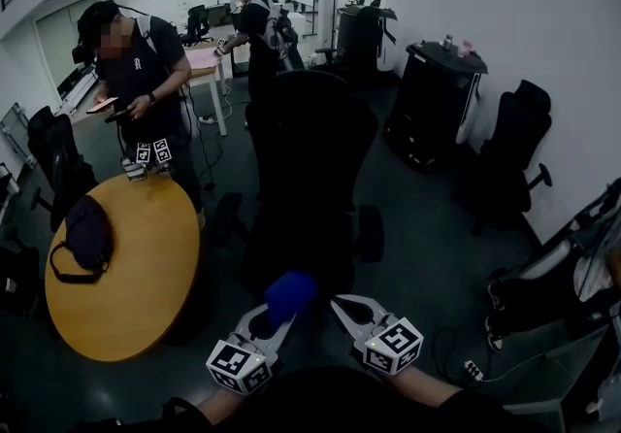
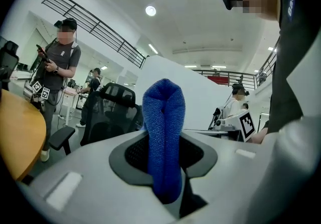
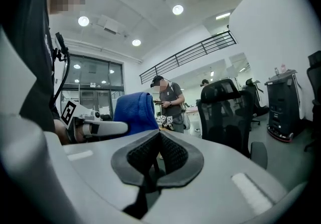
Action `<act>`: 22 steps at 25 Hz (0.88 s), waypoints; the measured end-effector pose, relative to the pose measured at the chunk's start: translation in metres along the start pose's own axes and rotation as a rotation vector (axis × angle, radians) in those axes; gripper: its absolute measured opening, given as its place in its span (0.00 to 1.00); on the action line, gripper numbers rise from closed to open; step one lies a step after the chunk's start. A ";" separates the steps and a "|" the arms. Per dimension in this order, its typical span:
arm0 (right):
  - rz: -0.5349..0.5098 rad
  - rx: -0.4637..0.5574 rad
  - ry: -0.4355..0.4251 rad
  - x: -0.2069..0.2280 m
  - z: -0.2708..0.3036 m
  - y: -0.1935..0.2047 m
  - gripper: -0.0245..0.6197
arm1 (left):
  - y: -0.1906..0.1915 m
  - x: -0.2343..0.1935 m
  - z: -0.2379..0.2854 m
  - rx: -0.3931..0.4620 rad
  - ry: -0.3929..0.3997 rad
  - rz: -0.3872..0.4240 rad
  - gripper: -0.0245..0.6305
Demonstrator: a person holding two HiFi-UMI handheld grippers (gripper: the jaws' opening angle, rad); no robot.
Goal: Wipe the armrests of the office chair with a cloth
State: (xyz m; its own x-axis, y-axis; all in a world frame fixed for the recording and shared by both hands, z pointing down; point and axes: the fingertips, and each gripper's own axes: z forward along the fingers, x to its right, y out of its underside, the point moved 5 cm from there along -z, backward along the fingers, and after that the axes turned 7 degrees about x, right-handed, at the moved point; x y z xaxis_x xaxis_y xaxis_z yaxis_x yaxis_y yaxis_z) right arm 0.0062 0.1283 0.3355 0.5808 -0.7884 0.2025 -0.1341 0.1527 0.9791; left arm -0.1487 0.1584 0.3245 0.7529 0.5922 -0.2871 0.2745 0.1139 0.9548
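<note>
Both grippers low in head view, around 6 o'clock, tips converging. Left gripper point(image 1: 283, 308) angled toward 1 o'clock, jaws clamped on blue cloth point(image 1: 290, 293), fold standing up past tips. Right gripper point(image 1: 340, 305) angled toward 11 o'clock, just beside left one, jaws pressed together, nothing between. 2 marker cubes face up: left cube point(image 1: 240, 366) at 7 o'clock, right cube point(image 1: 393, 344) at 5 o'clock. Left forearm point(image 1: 218, 407) and right forearm point(image 1: 429, 386) enter from bottom edge.
</note>
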 end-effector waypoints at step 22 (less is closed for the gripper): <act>0.039 -0.007 -0.001 0.007 -0.032 0.008 0.04 | 0.013 0.034 0.011 -0.032 0.033 0.025 0.24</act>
State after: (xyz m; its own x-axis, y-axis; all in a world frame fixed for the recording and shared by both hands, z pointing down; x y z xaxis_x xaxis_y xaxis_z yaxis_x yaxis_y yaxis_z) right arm 0.0347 0.1433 0.3449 0.5748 -0.7820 0.2408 -0.1515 0.1875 0.9705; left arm -0.1128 0.1714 0.3263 0.7387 0.6214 -0.2613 0.2364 0.1241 0.9637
